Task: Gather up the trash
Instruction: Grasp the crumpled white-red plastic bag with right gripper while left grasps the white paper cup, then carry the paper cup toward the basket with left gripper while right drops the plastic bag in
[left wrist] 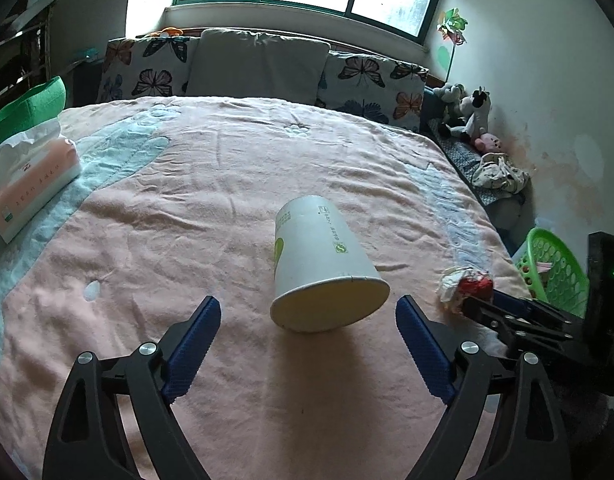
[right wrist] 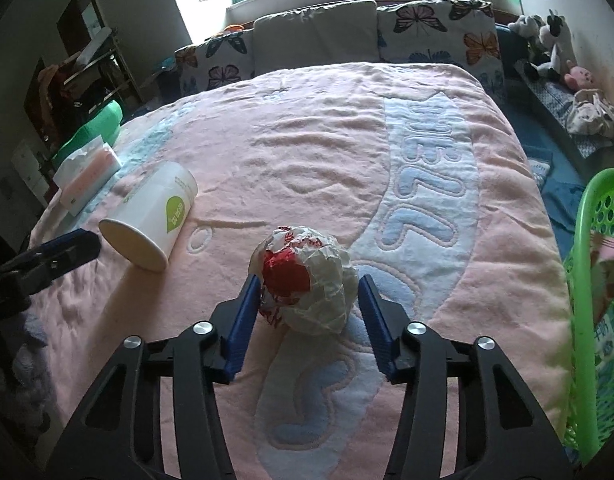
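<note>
A white paper cup [left wrist: 321, 264] lies on its side on the pink blanket, mouth toward me. My left gripper [left wrist: 309, 312] is open, its blue fingers either side of the cup's mouth and apart from it. The cup also shows in the right wrist view [right wrist: 151, 220]. A crumpled white and red wrapper ball [right wrist: 307, 280] lies on the blanket between the fingers of my right gripper [right wrist: 309, 286], which is open; the left finger is at the ball, the right finger a little apart. The wrapper ball shows in the left wrist view [left wrist: 465, 286] with the right gripper [left wrist: 487, 300] at it.
A green perforated basket [right wrist: 599, 280] stands off the bed's right edge, also in the left wrist view [left wrist: 555, 268]. A tissue pack [left wrist: 31, 176] and a green object [left wrist: 27, 112] sit at the bed's left. Pillows [left wrist: 259, 64] line the headboard; soft toys [left wrist: 467, 116] sit by the wall.
</note>
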`<state>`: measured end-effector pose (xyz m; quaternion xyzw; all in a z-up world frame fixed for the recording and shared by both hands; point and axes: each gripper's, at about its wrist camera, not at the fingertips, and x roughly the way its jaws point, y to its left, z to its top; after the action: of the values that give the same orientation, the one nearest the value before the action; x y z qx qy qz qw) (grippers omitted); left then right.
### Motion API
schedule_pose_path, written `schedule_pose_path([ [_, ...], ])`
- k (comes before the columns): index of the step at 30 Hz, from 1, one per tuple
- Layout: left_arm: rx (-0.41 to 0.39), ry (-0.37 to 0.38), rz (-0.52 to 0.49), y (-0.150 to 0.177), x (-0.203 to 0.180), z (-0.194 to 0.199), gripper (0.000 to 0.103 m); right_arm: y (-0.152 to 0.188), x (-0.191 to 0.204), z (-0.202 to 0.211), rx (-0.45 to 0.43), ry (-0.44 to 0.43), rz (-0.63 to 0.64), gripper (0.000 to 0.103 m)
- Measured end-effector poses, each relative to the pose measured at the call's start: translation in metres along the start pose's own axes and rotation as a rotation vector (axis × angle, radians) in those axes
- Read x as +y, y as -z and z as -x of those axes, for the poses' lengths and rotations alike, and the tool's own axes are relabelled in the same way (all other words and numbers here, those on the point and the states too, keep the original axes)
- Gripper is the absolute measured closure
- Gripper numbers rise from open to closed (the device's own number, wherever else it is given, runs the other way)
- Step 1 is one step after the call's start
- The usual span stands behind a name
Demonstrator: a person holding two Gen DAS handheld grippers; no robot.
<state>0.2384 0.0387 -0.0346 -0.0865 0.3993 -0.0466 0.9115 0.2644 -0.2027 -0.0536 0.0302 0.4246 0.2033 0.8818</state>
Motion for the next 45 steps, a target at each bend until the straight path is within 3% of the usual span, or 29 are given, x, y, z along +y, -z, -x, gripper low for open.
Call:
schedule_pose_path([
  [1,-0.004,-0.004,0.000,0.000,-0.001,-0.002,0.014,0.000,-0.001,0.001,0.000,-0.005,-0.002,0.060],
  [10,-0.053,-0.071,0.002,-0.003,-0.014,-0.014,0.011,0.005,-0.003,0.019,-0.025,-0.008,-0.003,0.061],
  [20,-0.036,-0.122,0.038,-0.002,-0.017,-0.037,0.011,0.008,0.000,0.041,-0.061,-0.008,0.003,0.062],
  [23,-0.032,-0.110,0.043,-0.002,-0.016,-0.040,0.011,0.009,-0.001,0.047,-0.070,-0.004,0.000,0.062],
  [27,-0.029,-0.068,0.052,-0.003,-0.014,-0.040,0.030,0.011,-0.003,0.055,-0.080,0.003,-0.007,0.062],
  [30,-0.030,-0.048,0.051,-0.003,-0.014,-0.038,0.034,0.012,-0.005,0.060,-0.087,0.009,-0.013,0.062],
  [45,-0.009,0.122,-0.054,-0.001,-0.047,0.010,0.038,0.024,-0.021,0.094,-0.130,0.052,-0.037,0.062],
])
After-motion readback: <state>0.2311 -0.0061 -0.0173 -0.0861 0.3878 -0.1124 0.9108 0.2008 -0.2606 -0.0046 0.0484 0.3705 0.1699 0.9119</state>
